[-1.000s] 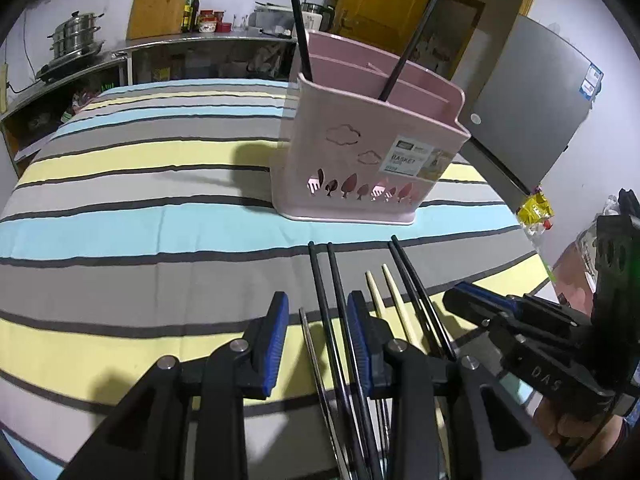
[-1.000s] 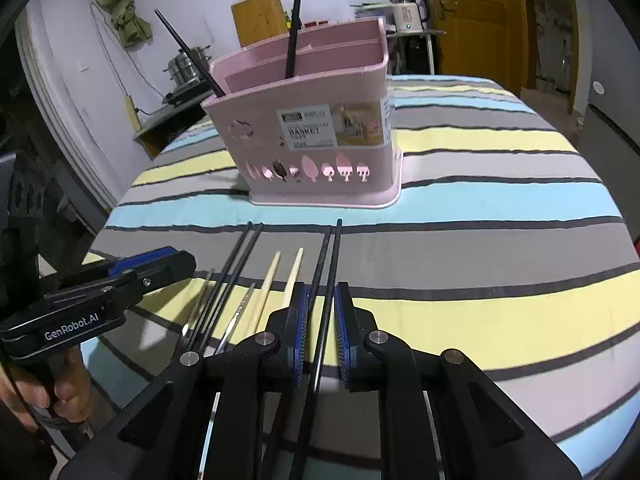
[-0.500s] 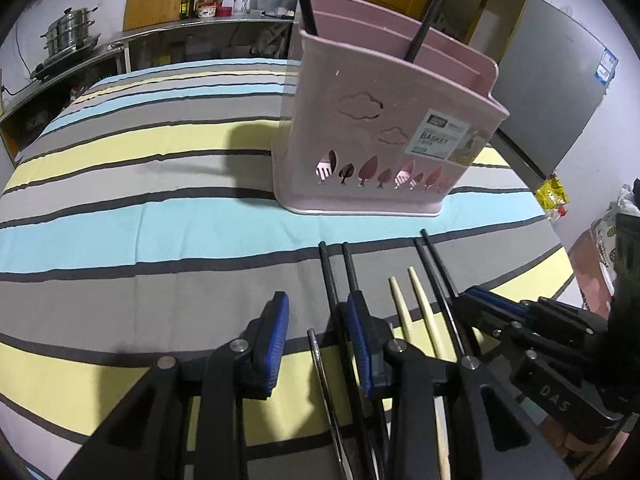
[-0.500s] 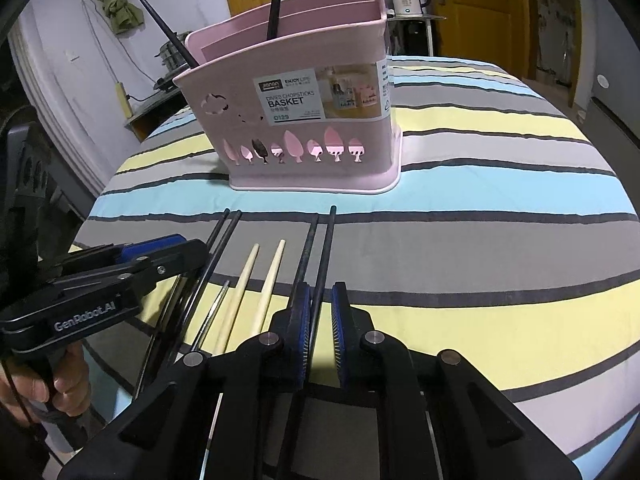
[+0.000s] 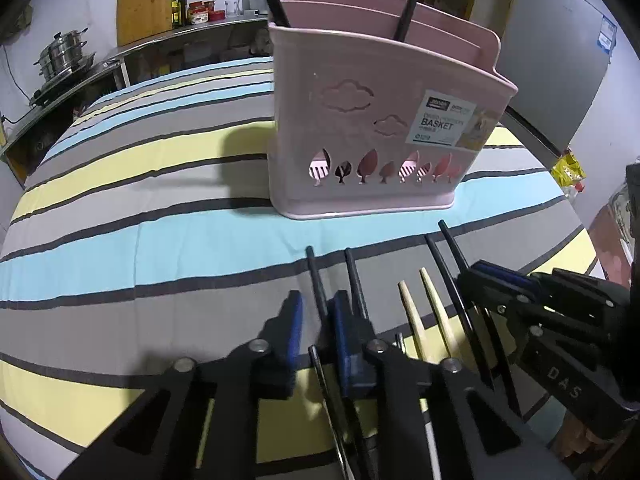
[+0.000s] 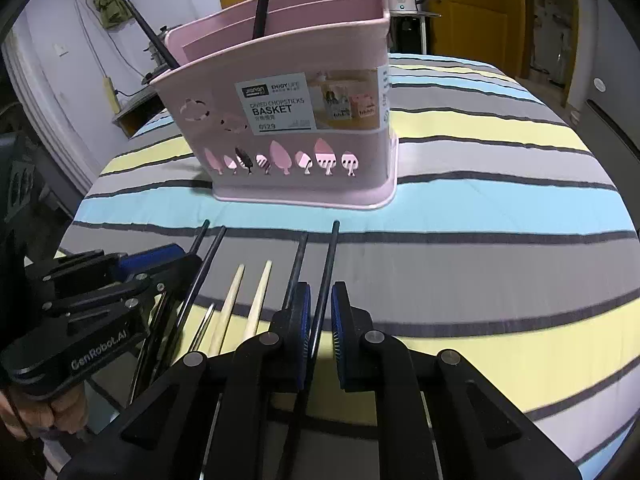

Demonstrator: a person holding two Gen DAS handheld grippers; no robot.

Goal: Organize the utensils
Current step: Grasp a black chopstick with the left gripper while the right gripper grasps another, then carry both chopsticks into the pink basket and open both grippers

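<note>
**Lining up two black chopsticks for the lift**

Straddling one stick each, both tools are at the grasp step, and nothing has left the cloth yet. The left gripper [image 5: 318, 332] has its blue pads a little apart around a black chopstick [image 5: 314, 276], with a sliver of gap showing on one side. The right gripper [image 6: 321, 320] stands the same way over another black chopstick [image 6: 330, 256], pads narrowly spread and not pinching.

All the loose sticks lie in a row on the striped cloth [image 6: 480, 208] just in front of the pink basket [image 6: 304, 160], tips pointing toward it. They lie as pairs: black ones at each end of the row, and a pale wooden pair [image 6: 260, 292] in the middle. A thin metal stick [image 6: 204, 320] lies farther back from the basket. Two black chopsticks [image 6: 262, 0] already stand inside the basket, leaning outward.

My judgement is that the next move calls for pressing each pair of pads fully together, then raising the stick and tipping it upright over a basket compartment. The sticks look slim, round and smooth, so a loose pinch could let one roll or swivel.
</note>
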